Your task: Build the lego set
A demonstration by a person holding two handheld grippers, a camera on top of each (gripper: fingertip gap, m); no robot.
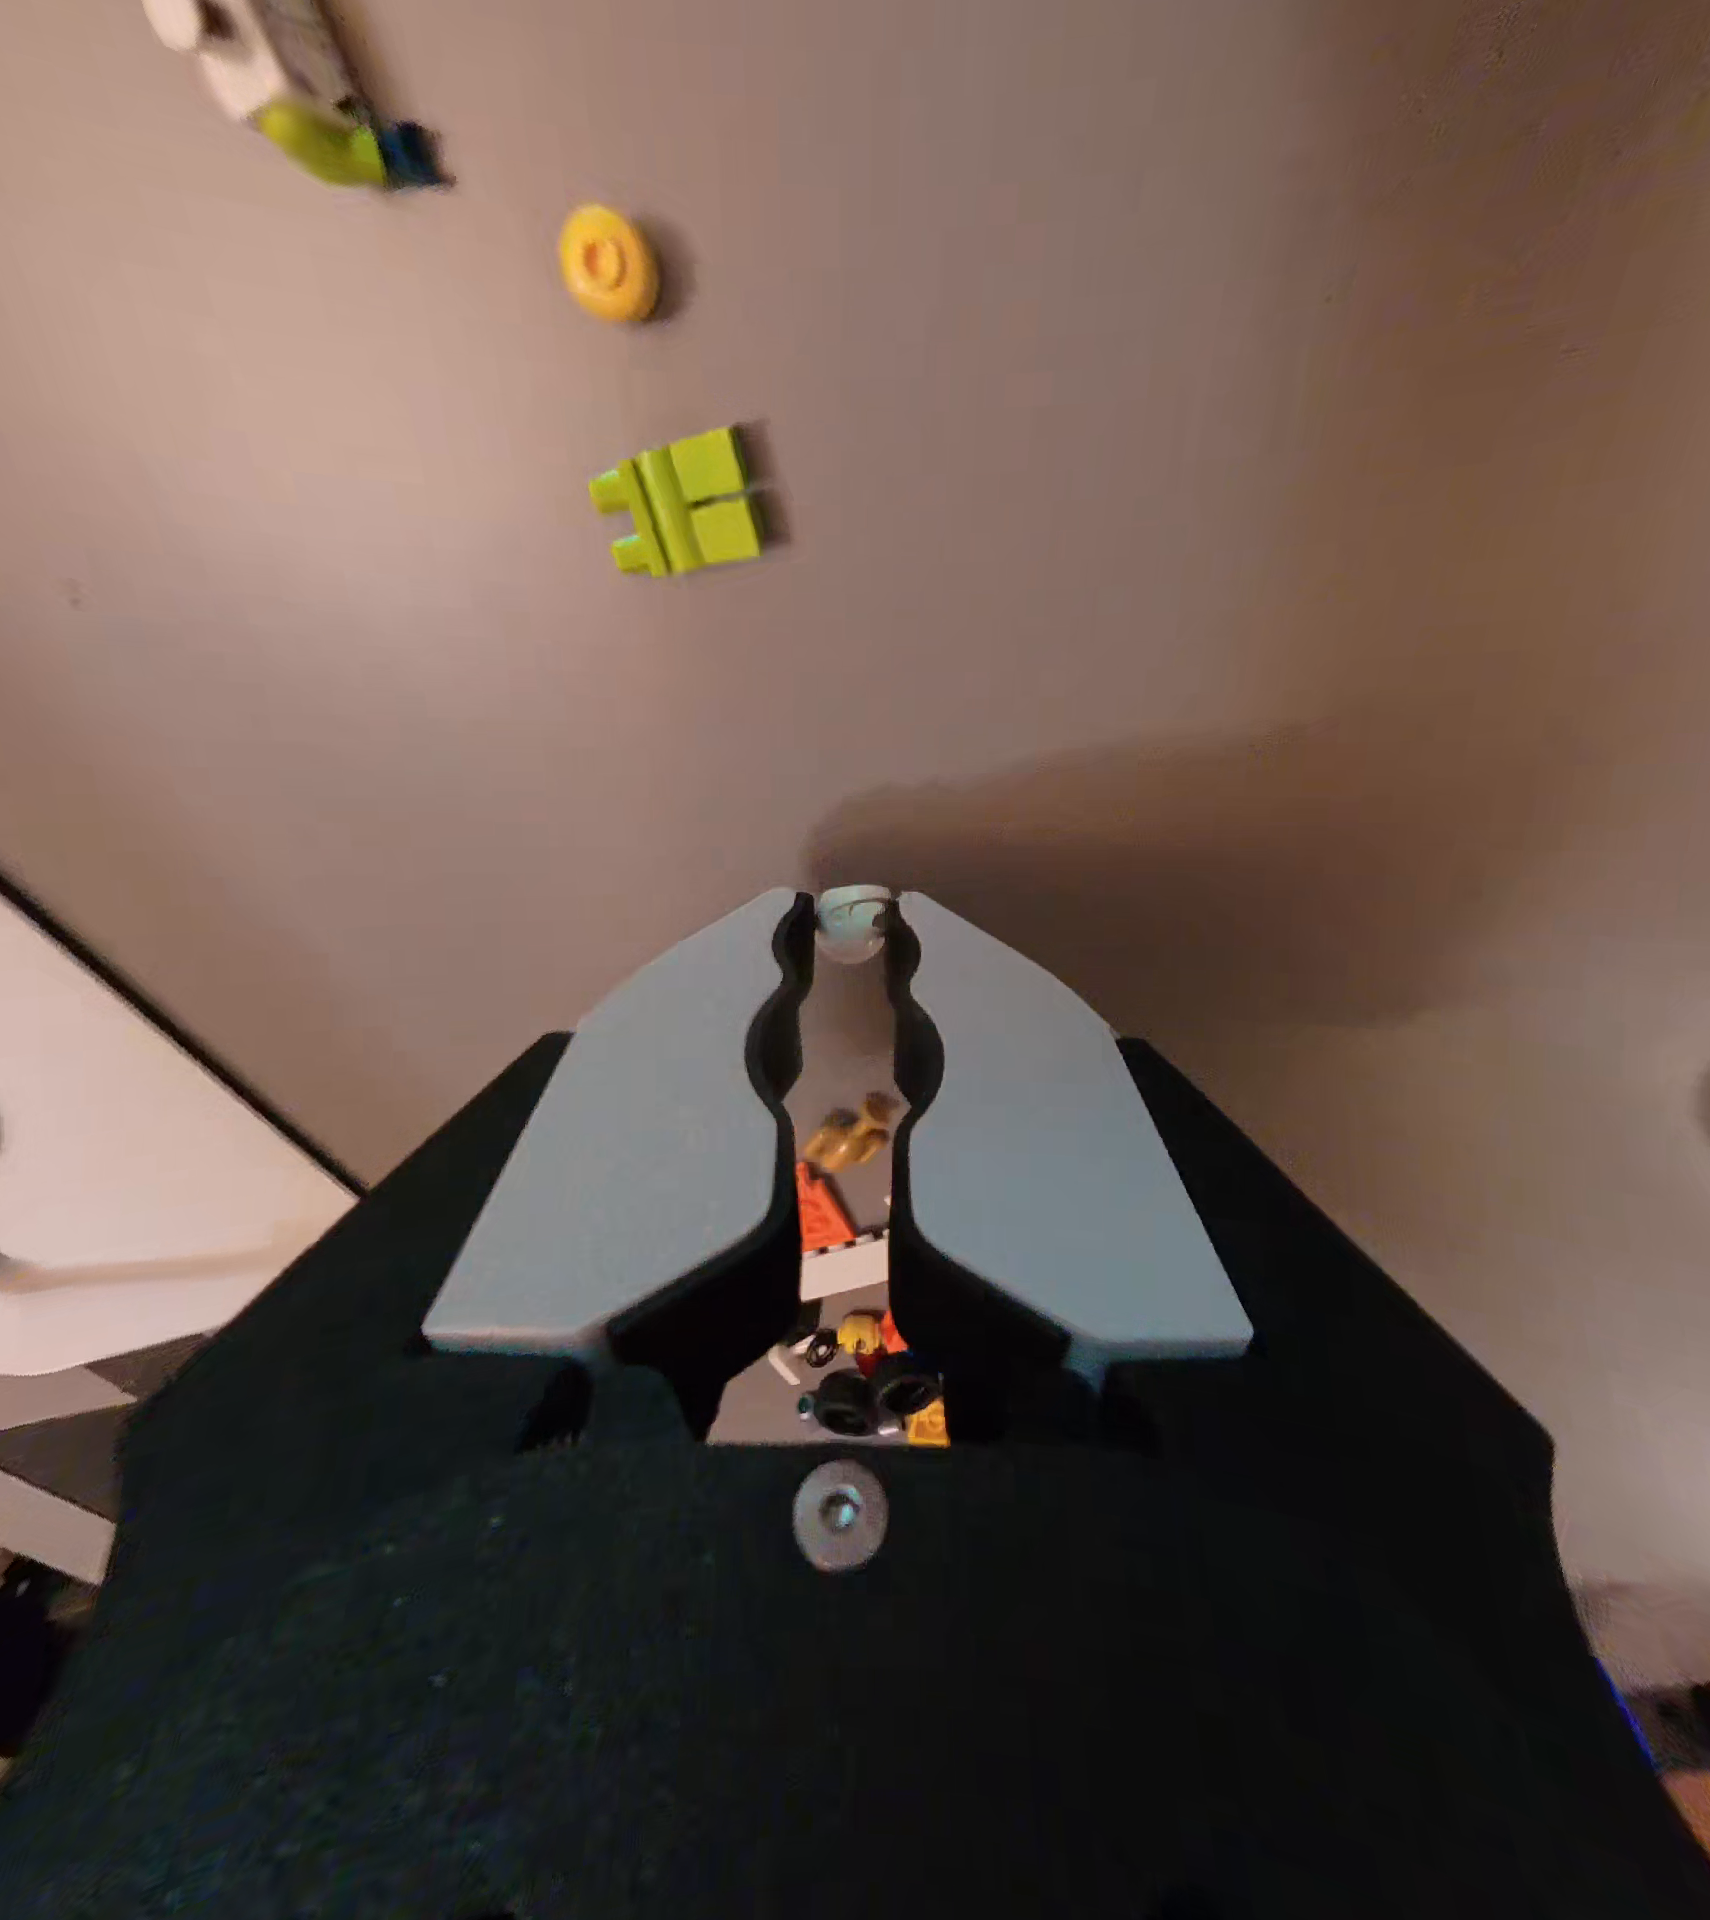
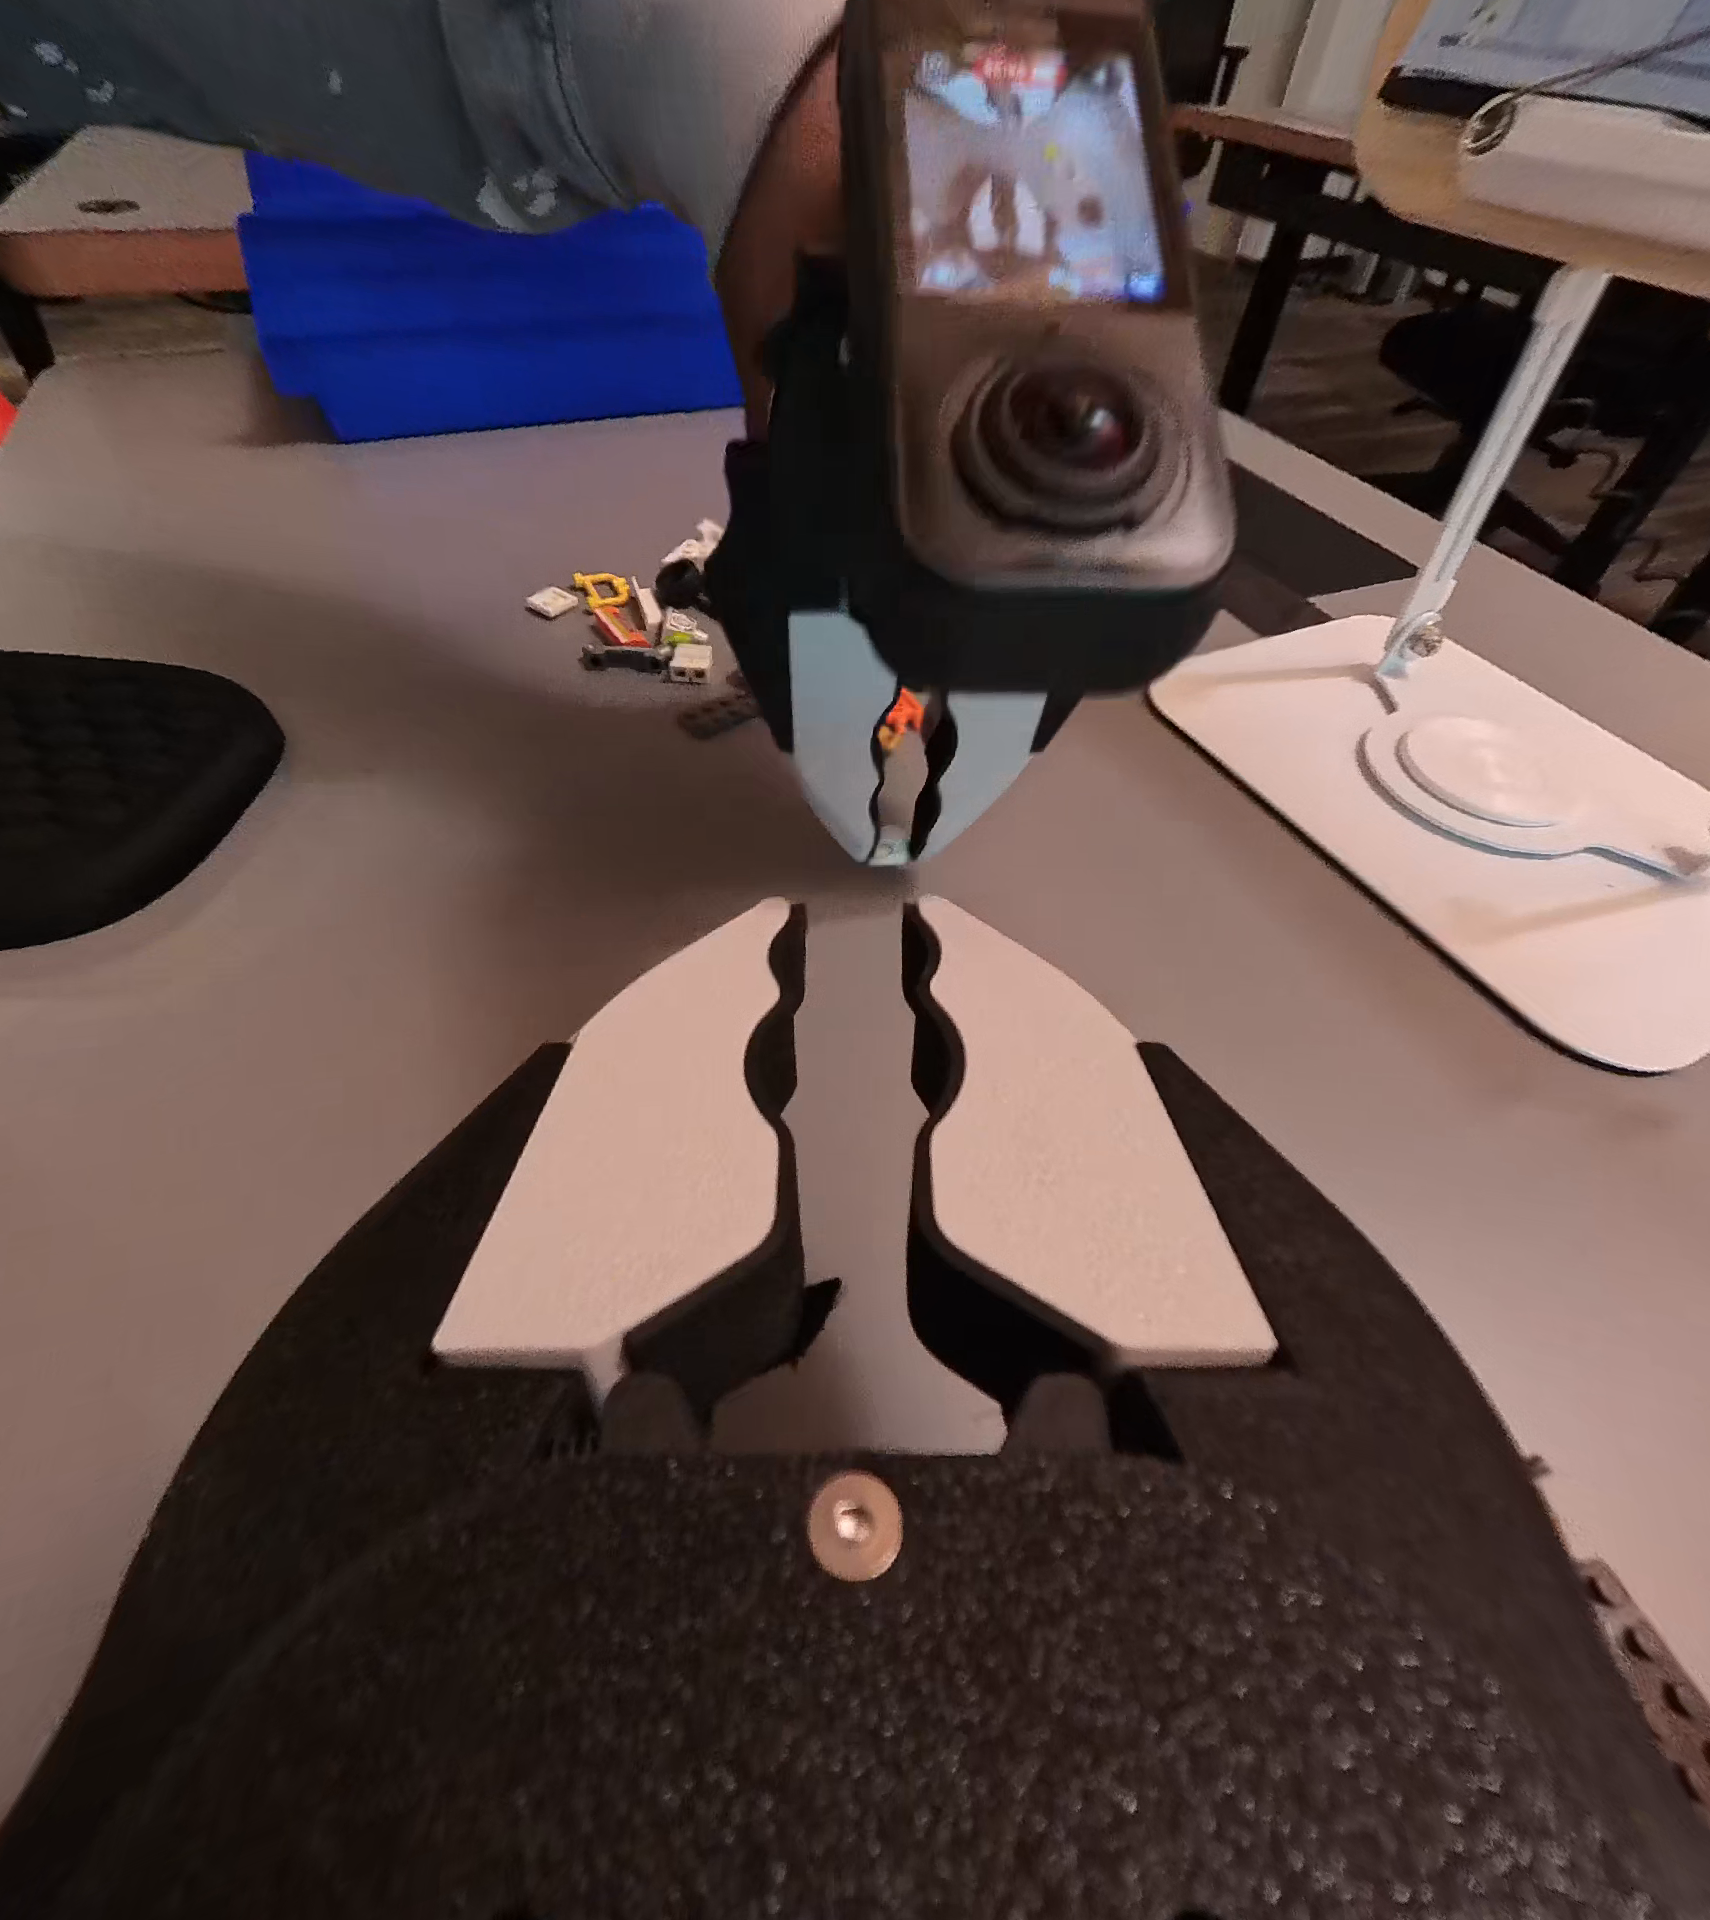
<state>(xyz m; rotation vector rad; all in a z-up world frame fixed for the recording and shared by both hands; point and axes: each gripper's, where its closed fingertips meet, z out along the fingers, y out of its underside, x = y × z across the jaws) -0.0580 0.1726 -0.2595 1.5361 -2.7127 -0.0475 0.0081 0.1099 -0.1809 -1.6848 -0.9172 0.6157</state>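
Left tool [image 1: 852, 914] clamped on a tiny round white piece [image 1: 851, 925], right at the tips, just above the grey bench [image 1: 1246, 416]. Right tool [image 2: 853, 909] held apart, nothing between its fingers. Facing each other, tip to tip, close but not touching. Small white piece [image 2: 887, 850] straight ahead of the right tool, a short reach forward. Further along the bench from the left tool: a green piece [image 1: 690, 501], a yellow round piece [image 1: 610, 262], and a part-built bit [image 1: 295, 88] beyond. Likely next: carry the white piece that way. Loose pile of pieces [image 2: 638, 618] behind the left tool. Plenty of bare bench between. White lamp base [image 2: 1516, 821] to one side, black pad [image 2: 51, 790] to the other.
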